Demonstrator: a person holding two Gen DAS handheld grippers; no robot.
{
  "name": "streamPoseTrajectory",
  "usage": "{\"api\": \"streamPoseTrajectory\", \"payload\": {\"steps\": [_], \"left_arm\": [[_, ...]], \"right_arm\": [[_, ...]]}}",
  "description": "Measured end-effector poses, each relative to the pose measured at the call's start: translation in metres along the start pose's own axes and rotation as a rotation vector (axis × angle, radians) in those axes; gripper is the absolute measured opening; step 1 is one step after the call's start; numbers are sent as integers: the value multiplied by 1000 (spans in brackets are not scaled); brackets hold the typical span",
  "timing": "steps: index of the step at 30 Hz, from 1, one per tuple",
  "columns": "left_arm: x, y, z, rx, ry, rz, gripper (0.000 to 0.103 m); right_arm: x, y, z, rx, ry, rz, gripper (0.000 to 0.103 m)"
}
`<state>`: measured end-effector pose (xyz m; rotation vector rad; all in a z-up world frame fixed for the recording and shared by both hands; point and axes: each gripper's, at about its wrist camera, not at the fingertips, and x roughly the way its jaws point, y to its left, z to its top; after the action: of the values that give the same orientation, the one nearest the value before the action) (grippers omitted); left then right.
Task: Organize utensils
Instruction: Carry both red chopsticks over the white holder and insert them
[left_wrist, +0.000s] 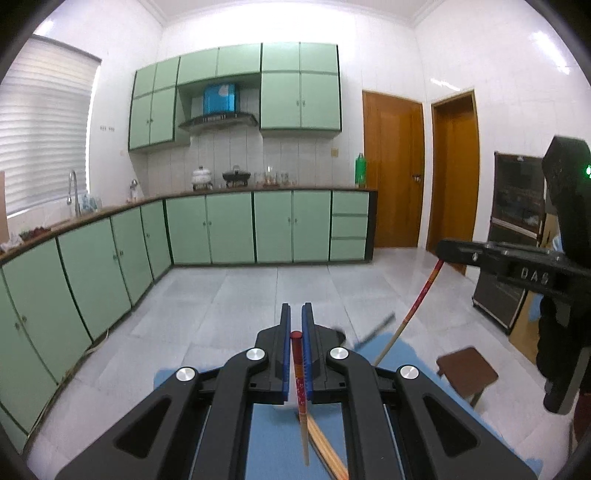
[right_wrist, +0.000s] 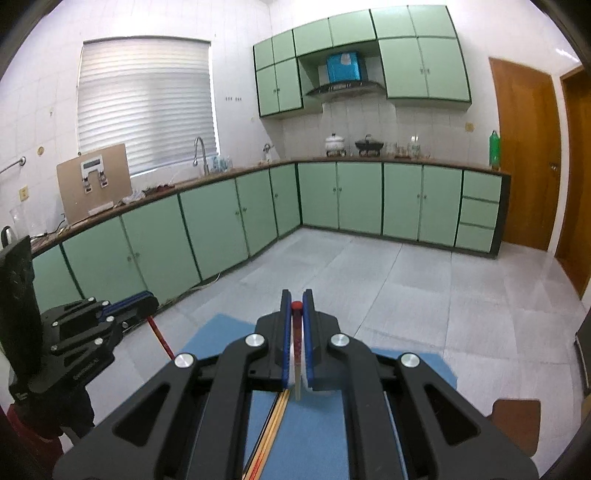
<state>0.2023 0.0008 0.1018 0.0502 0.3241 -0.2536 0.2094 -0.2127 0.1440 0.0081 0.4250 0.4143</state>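
Grippers both clamped: my left gripper (left_wrist: 296, 317) held one chopstick (left_wrist: 300, 384), my right gripper (right_wrist: 296, 302) another chopstick (right_wrist: 296, 343), above the blue mat (right_wrist: 317, 435).

A home kitchen is shown. Pale green base cabinets (right_wrist: 207, 221) are run in an L beneath a dark countertop (right_wrist: 369, 159), wall cabinets (right_wrist: 424, 66) are hung above, and a range hood (right_wrist: 343, 86), a sink faucet (right_wrist: 199, 153), cooking pots (right_wrist: 335, 143) and wooden doors (right_wrist: 524, 155) are seen.
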Motion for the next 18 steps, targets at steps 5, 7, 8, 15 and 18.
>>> {"api": "streamPoseTrajectory", "payload": {"steps": [5, 7, 8, 15, 18], "left_arm": [[15, 4, 43, 17, -77, 17, 6], [23, 3, 55, 33, -100, 30, 6], [29, 2, 63, 43, -112, 35, 6], [69, -4, 83, 61, -135, 40, 6], [90, -5, 77, 60, -117, 39, 6]], "right_arm": [[18, -9, 26, 1, -22, -21, 5], [29, -13, 35, 4, -21, -31, 5], [34, -15, 38, 4, -20, -36, 5], [70, -25, 41, 7, -2, -63, 5], [85, -29, 34, 9, 8, -75, 5]]}}
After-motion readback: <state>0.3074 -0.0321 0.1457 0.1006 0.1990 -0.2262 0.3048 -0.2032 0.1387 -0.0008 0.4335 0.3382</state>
